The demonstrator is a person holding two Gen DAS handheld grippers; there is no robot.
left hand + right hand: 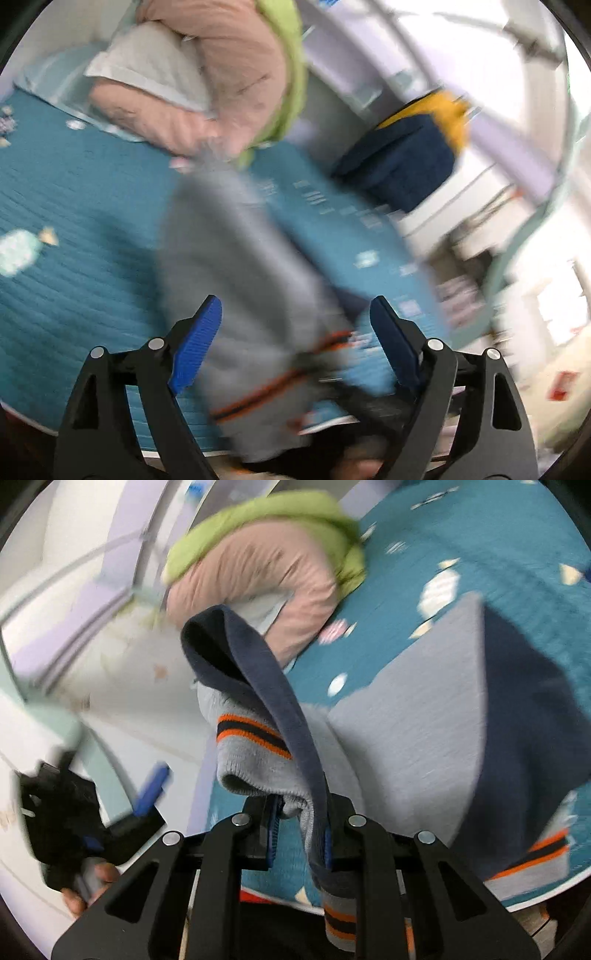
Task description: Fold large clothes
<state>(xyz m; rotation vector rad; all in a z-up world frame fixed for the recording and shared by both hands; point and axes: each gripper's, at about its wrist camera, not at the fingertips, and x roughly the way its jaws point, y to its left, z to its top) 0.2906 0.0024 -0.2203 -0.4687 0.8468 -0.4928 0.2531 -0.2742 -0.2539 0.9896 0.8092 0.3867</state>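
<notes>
Between the right gripper's (pixel 299 832) clenched jaws hangs the sweater (pixel 406 723); left gripper (pixel 295 321) released.

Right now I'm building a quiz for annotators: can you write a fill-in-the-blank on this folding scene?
1. The right gripper is shut on the grey and navy ____.
2. The left gripper has its jaws ____.
3. The sweater's cuff stripes are black and ____.
4. The bedspread is mainly ____.

Missing words: sweater; open; orange; teal

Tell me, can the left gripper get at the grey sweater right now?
Probably yes: the left gripper is open with the sweater lying right ahead on the bed, nothing between.
</notes>
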